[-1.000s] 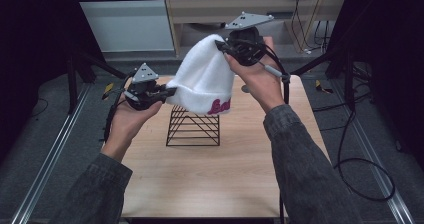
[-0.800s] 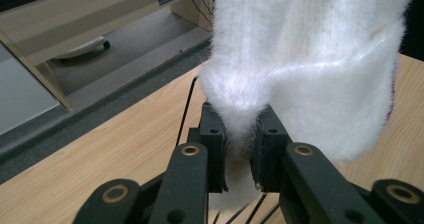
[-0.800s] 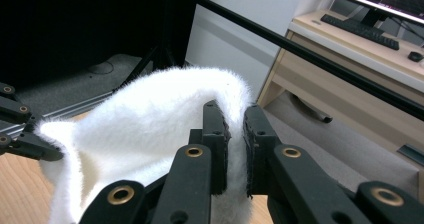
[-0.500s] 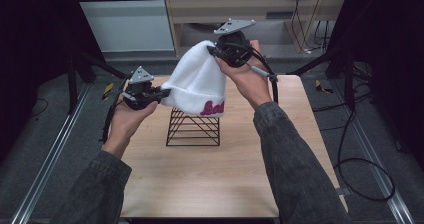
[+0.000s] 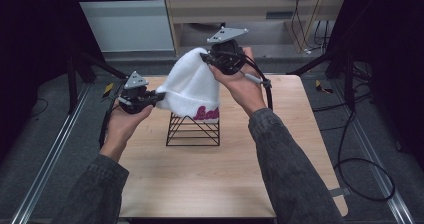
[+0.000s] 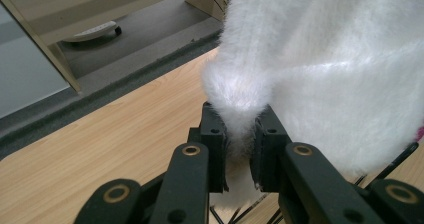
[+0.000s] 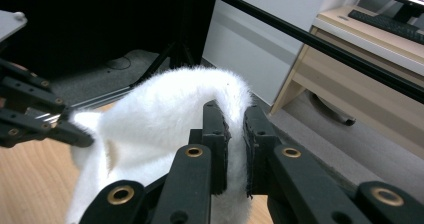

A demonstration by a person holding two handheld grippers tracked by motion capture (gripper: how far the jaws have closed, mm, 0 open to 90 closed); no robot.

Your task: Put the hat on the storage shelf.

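**White beanie held over wire stand, both grippers clamped on it**

Surface (image 5: 210,179): light wood top, seen from the high view with both forearms coming in from 6 o'clock. Grey floor and a pale cabinet lie beyond its far edge at 12 o'clock.

White beanie (image 5: 192,86): fluffy knit, pink lettering on the cuff at its 5 o'clock corner. It hangs above the surface near the centre, draped between the two grippers, its cuff edge touching or just over the top of the wire stand; contact cannot be told for certain.

Wire stand (image 5: 193,130): black, open frame with diagonal bars, upright on the surface directly at 6 o'clock of the beanie.

Right gripper (image 5: 216,60): at 1 o'clock of the beanie, raised highest. In the right gripper view the jaws are pinching a fold of the white knit (image 7: 170,114) between the pads.

Left gripper (image 5: 156,97): at 9 o'clock of the beanie, lower than the right. In the left gripper view the jaws are pinching the beanie's edge (image 6: 320,64), fabric bulging above the pads.
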